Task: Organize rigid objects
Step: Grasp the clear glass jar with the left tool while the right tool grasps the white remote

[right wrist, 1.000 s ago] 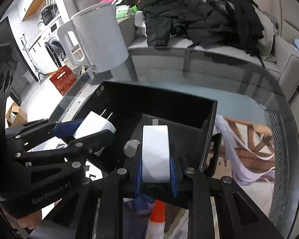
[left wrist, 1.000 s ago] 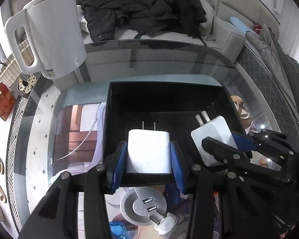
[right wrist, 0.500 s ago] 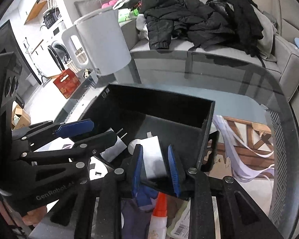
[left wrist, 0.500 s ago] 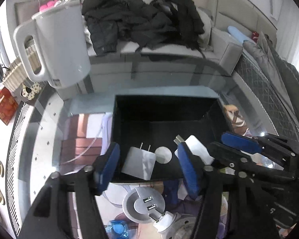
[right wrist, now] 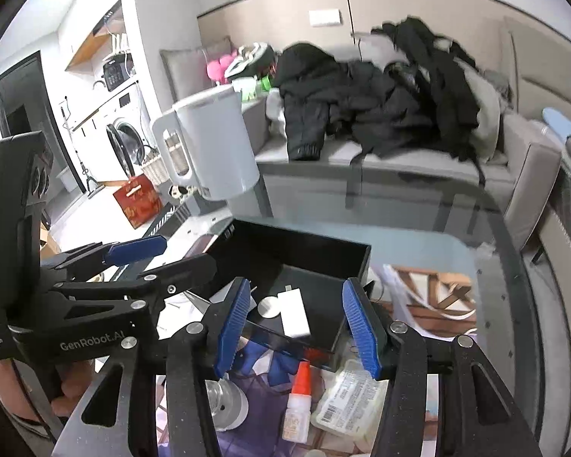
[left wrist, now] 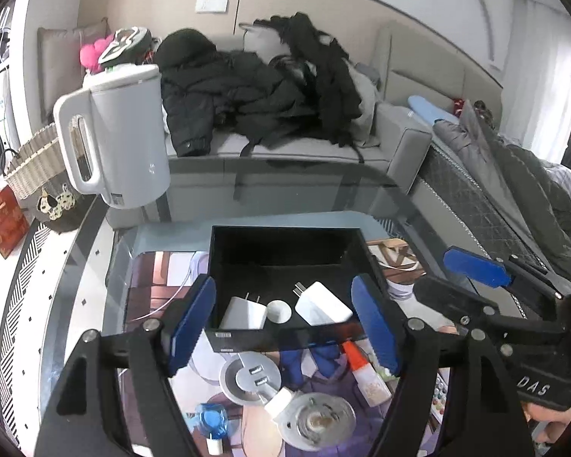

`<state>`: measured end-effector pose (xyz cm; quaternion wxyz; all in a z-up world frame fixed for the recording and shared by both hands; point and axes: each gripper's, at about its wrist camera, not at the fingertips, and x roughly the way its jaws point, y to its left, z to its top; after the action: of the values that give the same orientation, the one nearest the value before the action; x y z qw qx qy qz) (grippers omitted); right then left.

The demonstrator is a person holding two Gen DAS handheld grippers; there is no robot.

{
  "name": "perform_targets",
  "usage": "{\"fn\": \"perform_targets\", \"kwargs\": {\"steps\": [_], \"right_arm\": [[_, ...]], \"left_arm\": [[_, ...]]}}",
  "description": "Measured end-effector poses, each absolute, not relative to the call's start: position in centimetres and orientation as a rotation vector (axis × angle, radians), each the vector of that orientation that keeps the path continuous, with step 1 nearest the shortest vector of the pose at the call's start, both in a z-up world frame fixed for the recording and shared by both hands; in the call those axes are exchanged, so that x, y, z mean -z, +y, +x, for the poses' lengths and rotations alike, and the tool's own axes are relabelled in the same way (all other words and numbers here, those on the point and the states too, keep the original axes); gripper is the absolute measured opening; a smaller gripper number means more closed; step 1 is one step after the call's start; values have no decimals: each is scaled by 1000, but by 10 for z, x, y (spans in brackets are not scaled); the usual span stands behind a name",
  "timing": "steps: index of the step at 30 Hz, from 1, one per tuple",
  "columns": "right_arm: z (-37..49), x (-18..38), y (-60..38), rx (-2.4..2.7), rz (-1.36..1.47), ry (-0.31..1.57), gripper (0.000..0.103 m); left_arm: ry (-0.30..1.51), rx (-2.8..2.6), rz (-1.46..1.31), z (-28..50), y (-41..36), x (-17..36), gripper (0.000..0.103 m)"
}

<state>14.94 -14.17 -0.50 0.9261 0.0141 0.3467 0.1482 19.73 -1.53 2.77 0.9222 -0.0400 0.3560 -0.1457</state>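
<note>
A black open box (left wrist: 285,337) sits on the glass table. In it lie a small white charger with two prongs (left wrist: 243,312), a white round disc (left wrist: 278,310) and a larger white charger (left wrist: 322,306). My left gripper (left wrist: 285,323) is open and empty, raised above and short of the box's near wall. In the right wrist view the box (right wrist: 352,323) holds the larger charger (right wrist: 294,312) and the disc (right wrist: 268,307). My right gripper (right wrist: 299,323) is open and empty, above the box's near edge. The left gripper also shows in the right wrist view (right wrist: 163,255), and the right gripper in the left wrist view (left wrist: 460,278).
A white kettle (left wrist: 122,137) stands at the table's far left. Under the glass lie a round USB plug (left wrist: 251,377), a small bottle with a red cap (right wrist: 299,403) and a packet (right wrist: 346,396). A sofa with dark jackets (left wrist: 255,91) is behind the table.
Both grippers opened and let their white chargers drop into the black box. Both then pulled back and up, away from the box.
</note>
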Motion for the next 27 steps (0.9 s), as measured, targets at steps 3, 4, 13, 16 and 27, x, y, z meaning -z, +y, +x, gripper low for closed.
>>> {"fn": "perform_targets", "kwargs": {"steps": [3, 4, 13, 16, 27], "right_arm": [[133, -4, -145, -307, 18, 675, 54], [128, -7, -146, -309, 15, 667, 54], [94, -17, -153, -308, -41, 616, 55], [89, -14, -162, -302, -47, 628, 55], [78, 55, -189, -310, -64, 898, 55]], "left_arm": [[703, 292, -83, 182, -13, -33, 76], [692, 300, -88, 177, -13, -35, 76], [665, 323, -28, 147, -20, -31, 76], [681, 327, -2, 140, -21, -20, 76], [810, 346, 130, 132, -52, 31, 76]]}}
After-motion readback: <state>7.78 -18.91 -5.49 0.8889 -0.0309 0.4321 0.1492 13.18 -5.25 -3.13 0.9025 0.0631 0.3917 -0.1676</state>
